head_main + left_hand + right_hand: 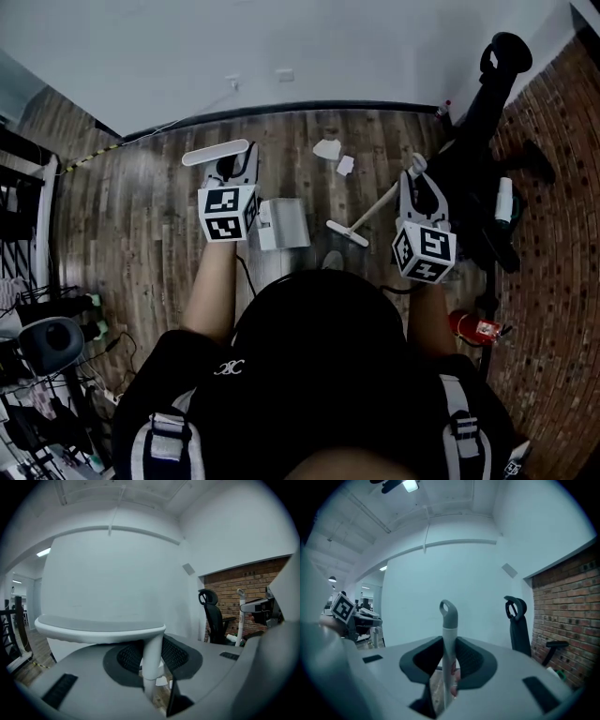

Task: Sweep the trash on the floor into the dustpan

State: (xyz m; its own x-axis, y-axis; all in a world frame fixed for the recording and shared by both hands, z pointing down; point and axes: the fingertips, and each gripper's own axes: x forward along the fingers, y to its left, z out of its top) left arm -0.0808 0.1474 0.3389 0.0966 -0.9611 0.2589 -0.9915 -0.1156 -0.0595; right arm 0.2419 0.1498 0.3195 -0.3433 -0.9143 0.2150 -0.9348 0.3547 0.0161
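Observation:
My left gripper [230, 169] is shut on the white T-shaped handle [101, 626] of the dustpan; its stem runs down between the jaws. The white dustpan [284, 223] rests on the wood floor just right of that gripper. My right gripper [419, 183] is shut on the broom handle [448, 634], whose grey loop tip sticks up above the jaws. The broom head [347, 232] lies on the floor between the two grippers. Two pieces of white paper trash [327, 148] lie farther off, near the wall, apart from both broom and dustpan.
A black office chair [487, 103] and dark gear stand at the right by the brick wall [562, 281]. A red canister [473, 328] lies near my right side. Racks and cables [47, 319] crowd the left. The white wall [281, 47] bounds the far side.

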